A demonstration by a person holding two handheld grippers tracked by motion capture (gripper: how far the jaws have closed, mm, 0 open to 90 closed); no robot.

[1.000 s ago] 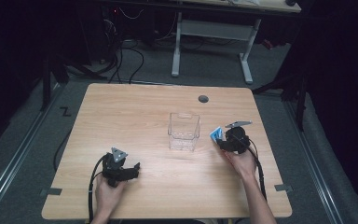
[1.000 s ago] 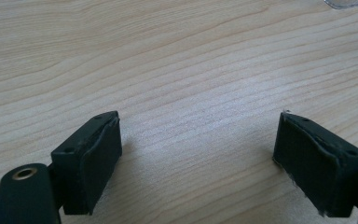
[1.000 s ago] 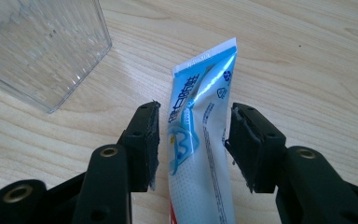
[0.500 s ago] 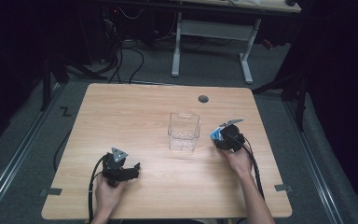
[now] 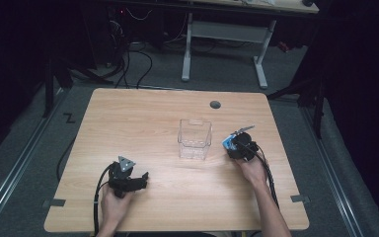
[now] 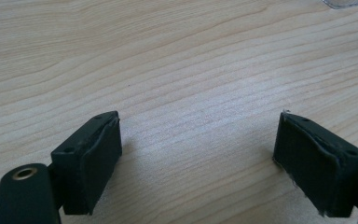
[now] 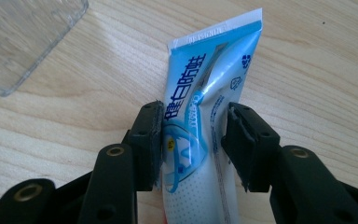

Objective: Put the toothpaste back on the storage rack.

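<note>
Closing in on the toothpaste tube (image 7: 205, 116), the right tongs (image 7: 193, 140) have just been narrowing, with the tube between the jaws. Against the picture from a second ago, the right hand (image 5: 250, 170) sits a little lower, nearer the surface (image 5: 143, 113), and the tube's crimped end no longer sticks up as high in the high view. Judgement: a grasp is being set, or re-set, on the tube before it goes toward the clear container (image 5: 195, 139).

Right tongs: half closed around the tube. In the right gripper view the left pad touches the tube's edge; on the other side the pad looks just at the edge, and I cannot tell whether it presses. The tube runs lengthwise between the jaws, crimped end pointing away, lying on or just above the wood.

In the high view the tube (image 5: 229, 143) is just right of the container, toward the right edge of the surface, mid-depth.

Left tongs (image 6: 198, 154): wide, nothing between them, over bare wood near the front-left corner (image 5: 128, 180). Left hand unmoved from a second ago.
</note>
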